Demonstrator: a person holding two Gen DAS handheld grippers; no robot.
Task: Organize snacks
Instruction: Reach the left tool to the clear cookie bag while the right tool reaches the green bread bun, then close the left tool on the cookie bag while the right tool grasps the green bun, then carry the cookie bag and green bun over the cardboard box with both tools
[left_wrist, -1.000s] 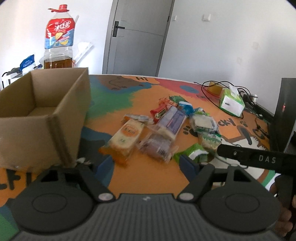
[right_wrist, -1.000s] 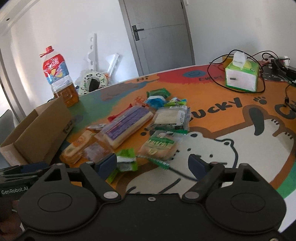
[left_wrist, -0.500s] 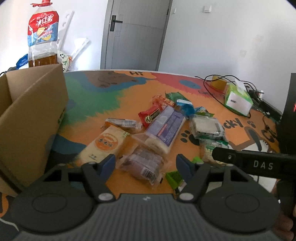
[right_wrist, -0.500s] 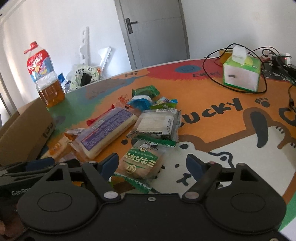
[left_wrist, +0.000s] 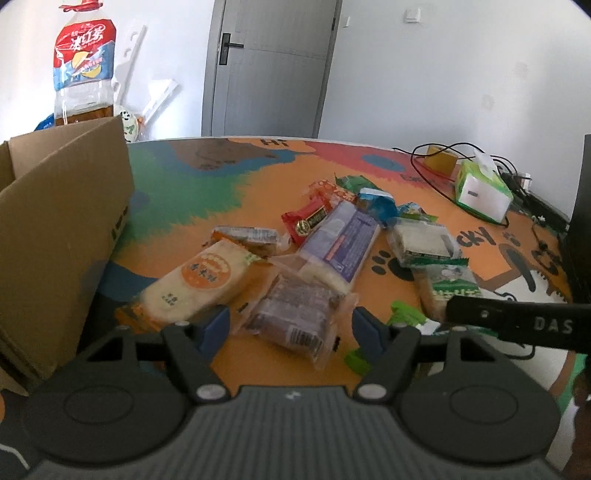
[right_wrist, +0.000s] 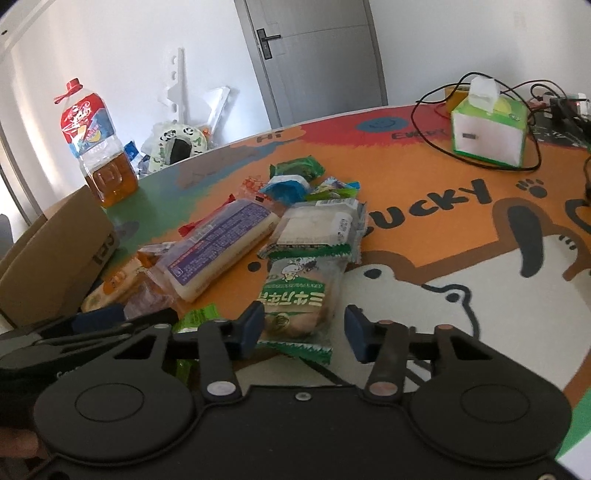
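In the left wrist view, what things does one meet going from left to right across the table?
Cardboard box → orange-label snack pack → brown snack pack between the left gripper's open fingers → green-and-white snack pack → tissue box.

A grey door (left_wrist: 271, 66) with a dark lever handle (left_wrist: 229, 46) stands closed in a white-walled room lit by soft daylight. To the right of the door, a white wall switch (left_wrist: 412, 14) sits high on the plain wall (left_wrist: 461, 74). To the door's left, white plastic pieces (right_wrist: 184, 85) lean against the wall above a heap of bags. In front of the door spreads a table (left_wrist: 207, 184) covered in a bright cartoon print of orange, green and red, with a white animal figure (right_wrist: 480, 295) and the letters "UCKY" (right_wrist: 428, 206).
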